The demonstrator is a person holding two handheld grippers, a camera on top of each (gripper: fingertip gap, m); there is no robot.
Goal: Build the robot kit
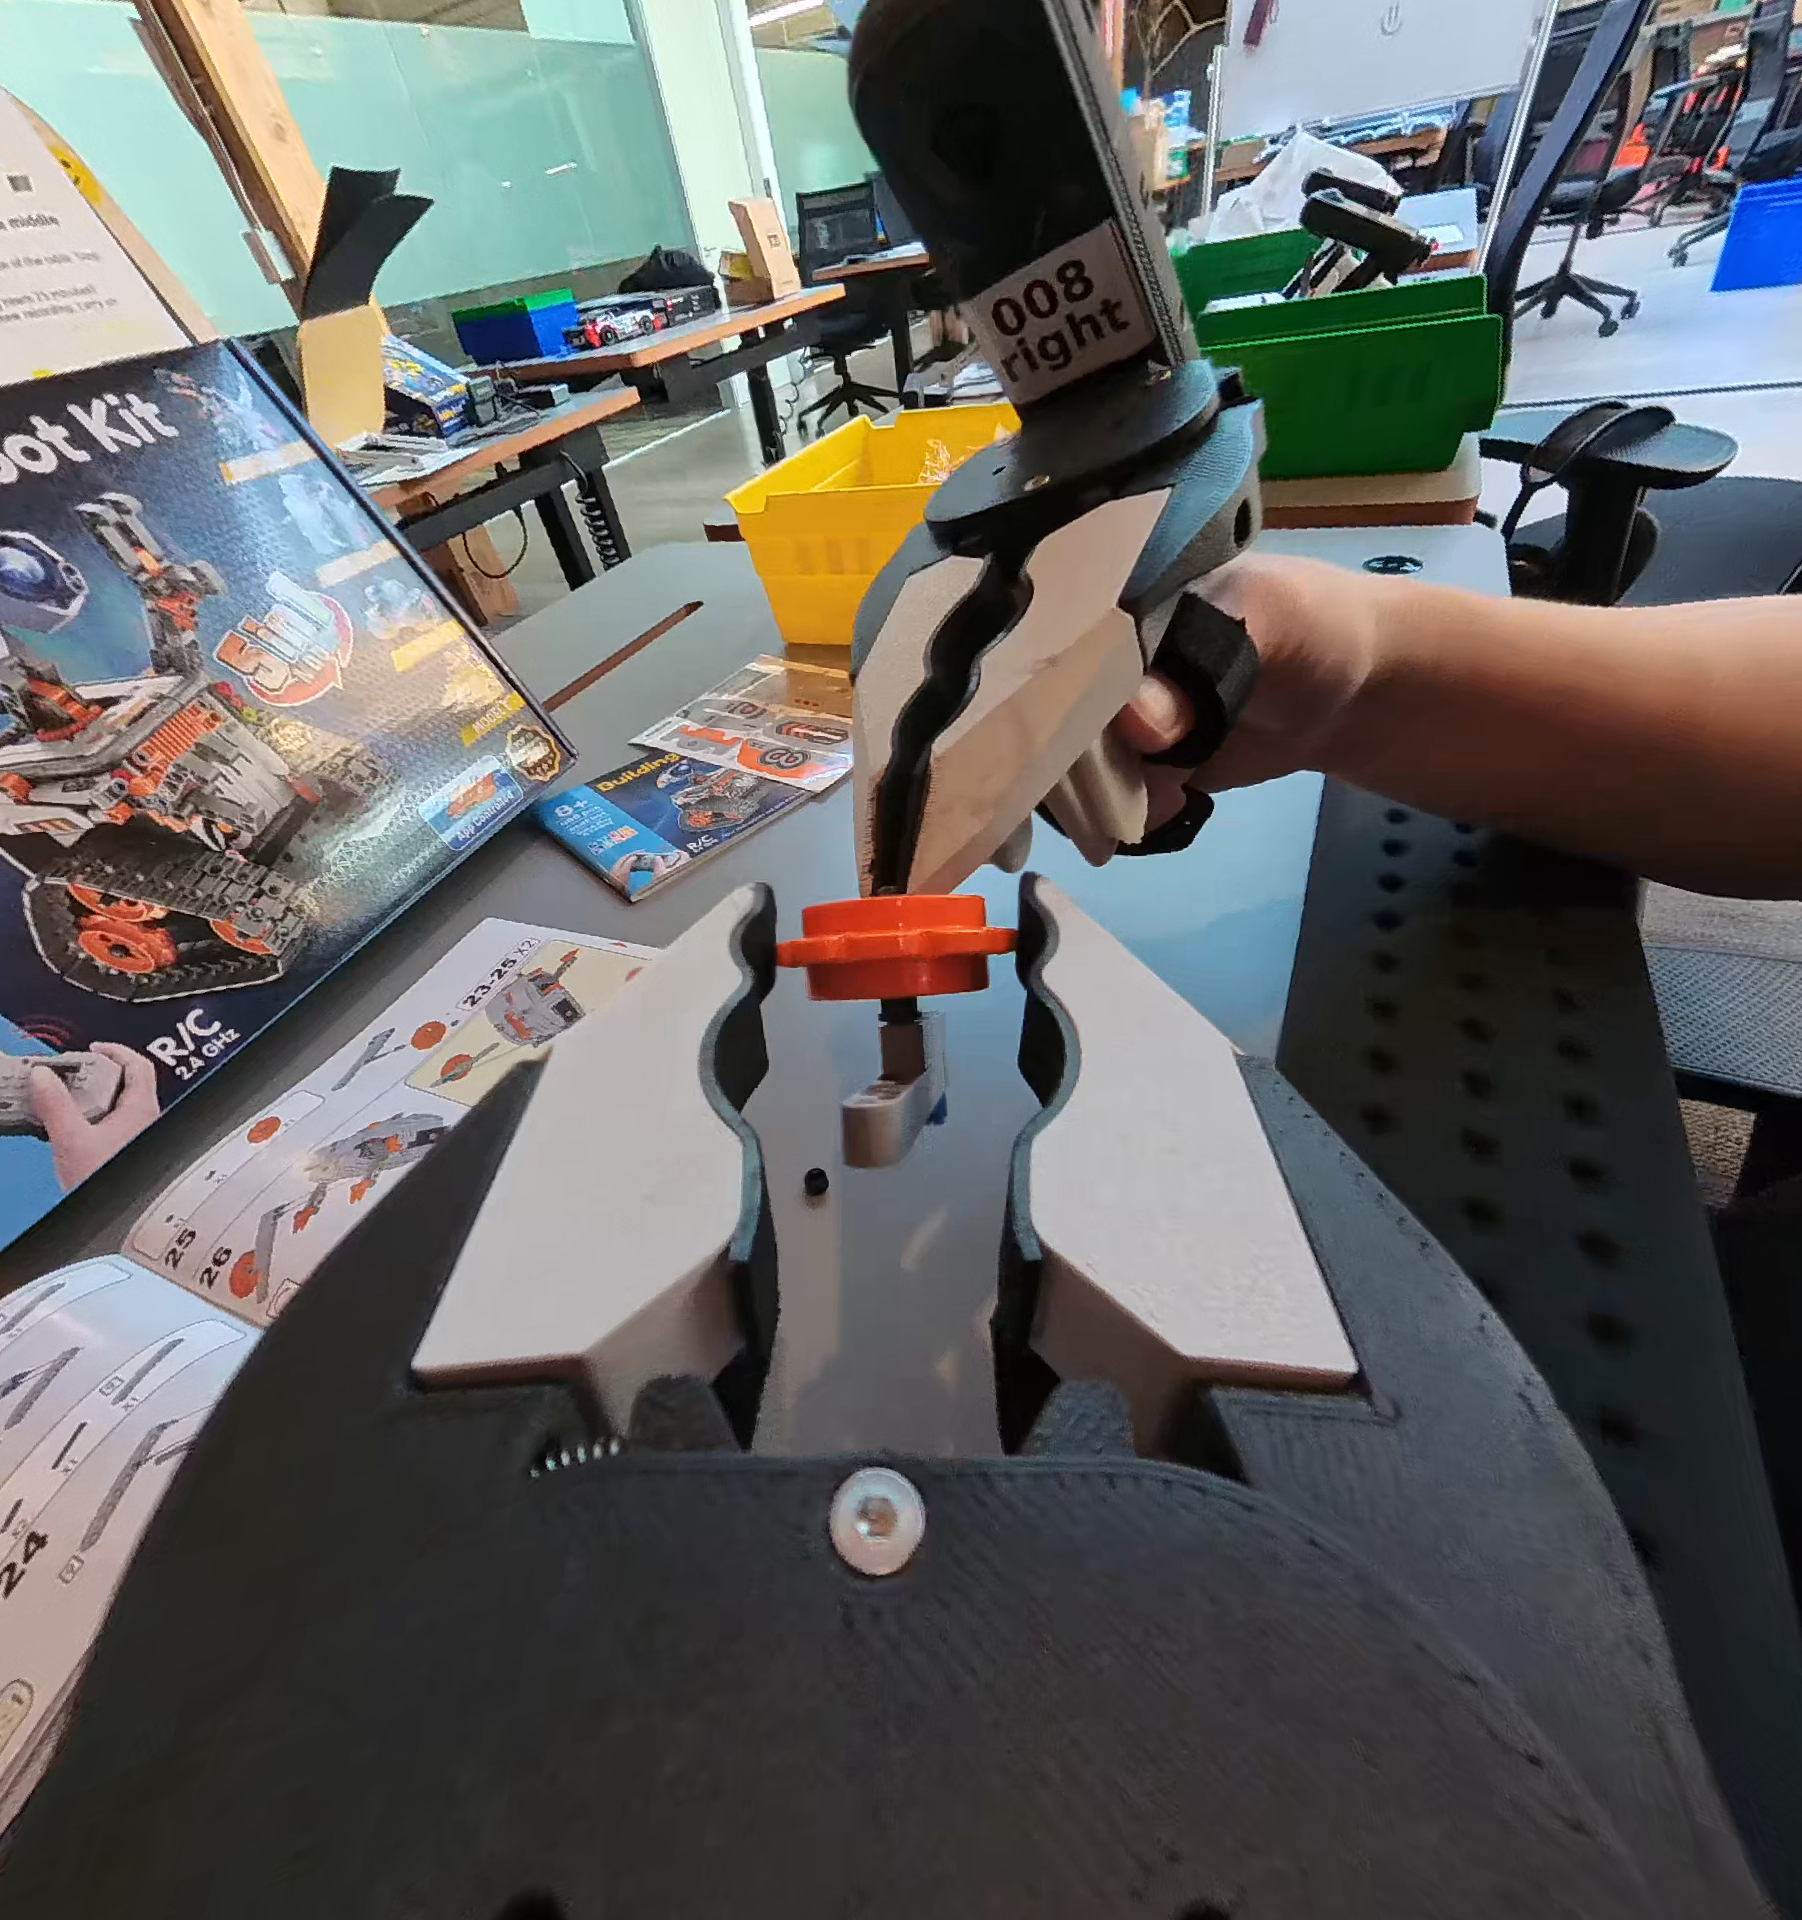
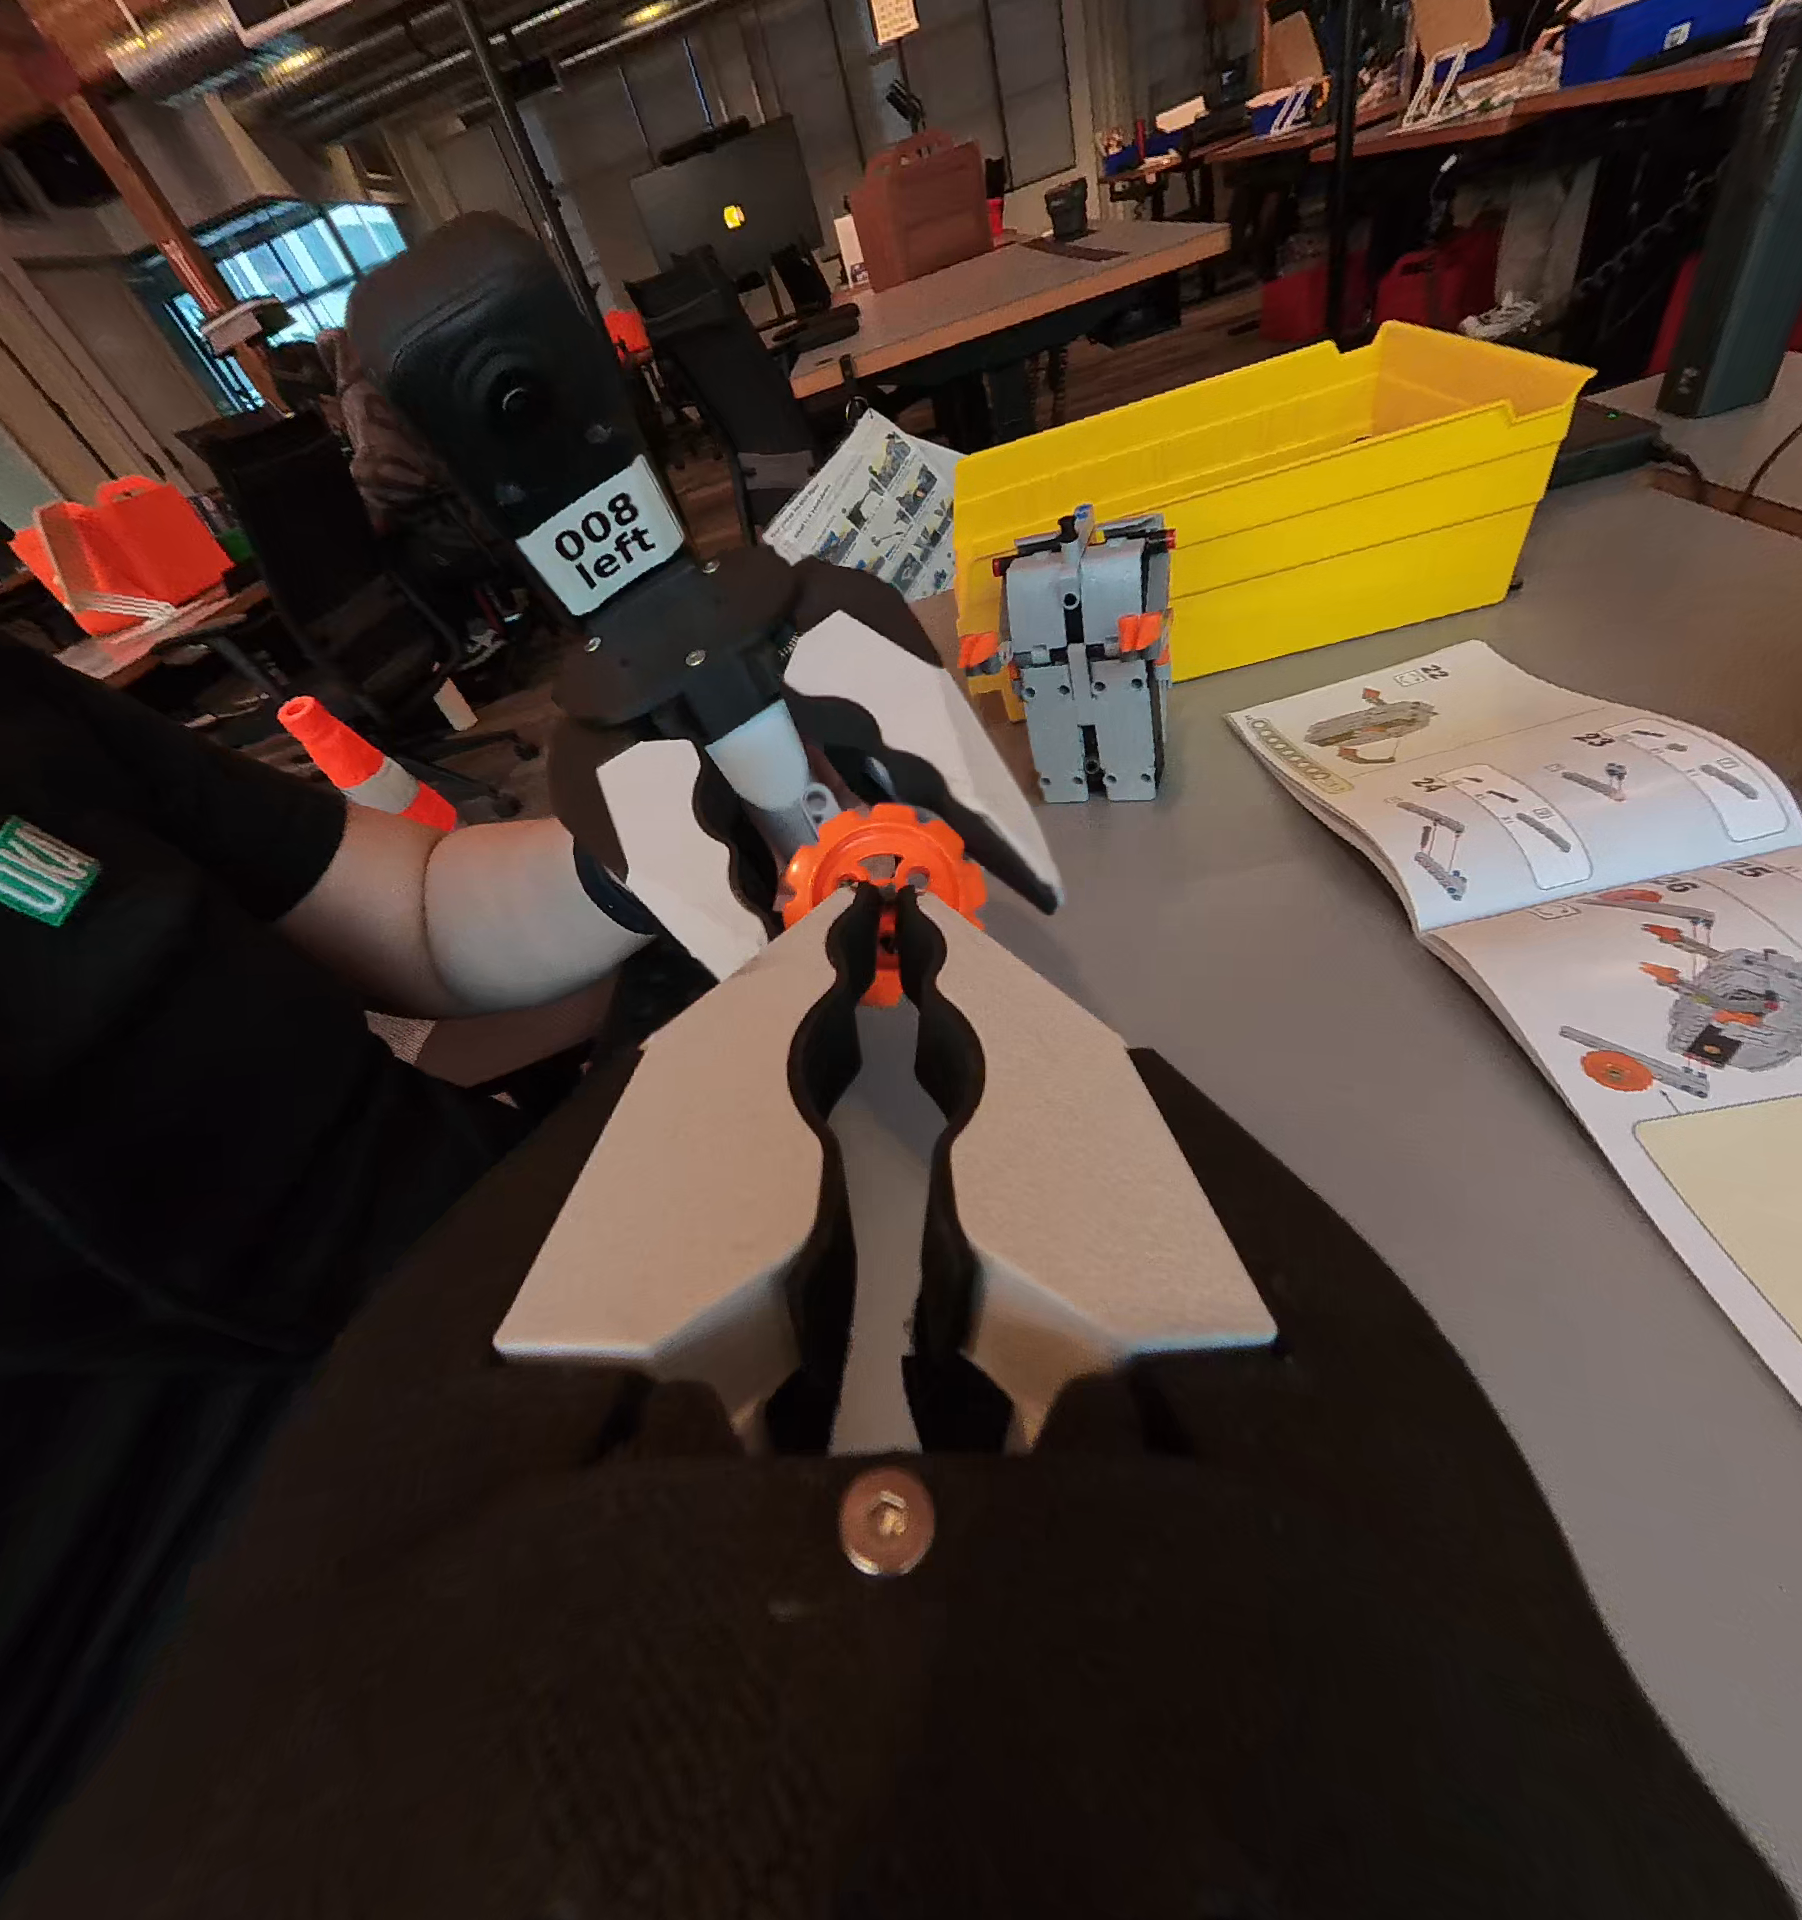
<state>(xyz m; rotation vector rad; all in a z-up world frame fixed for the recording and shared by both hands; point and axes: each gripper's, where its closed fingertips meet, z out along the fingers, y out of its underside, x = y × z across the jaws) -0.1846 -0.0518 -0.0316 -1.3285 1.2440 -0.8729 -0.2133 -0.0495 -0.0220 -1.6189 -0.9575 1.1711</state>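
In the left wrist view my left gripper (image 1: 897,906) is shut on an orange toothed wheel (image 1: 895,951), pinching its rim above the grey table (image 1: 876,1299). A black axle runs down through the wheel's centre, and a small grey beam (image 1: 892,1107) hangs on its lower end. My right gripper (image 1: 892,878) comes down from above, its tips shut on the top of the axle at the wheel's hub. In the right wrist view my right gripper (image 2: 876,902) is closed at the centre of the wheel (image 2: 824,883), and the left gripper's fingers (image 2: 938,727) flank the wheel.
A yellow bin (image 2: 1292,540) stands at the back, with a grey and orange block model (image 2: 1084,665) in front of it. An open instruction booklet (image 2: 1562,831) lies nearby, and a kit box (image 1: 201,727) leans at the left. A small black pin (image 1: 817,1181) lies on the table. Less than 4 cm separates the two grippers' tips.
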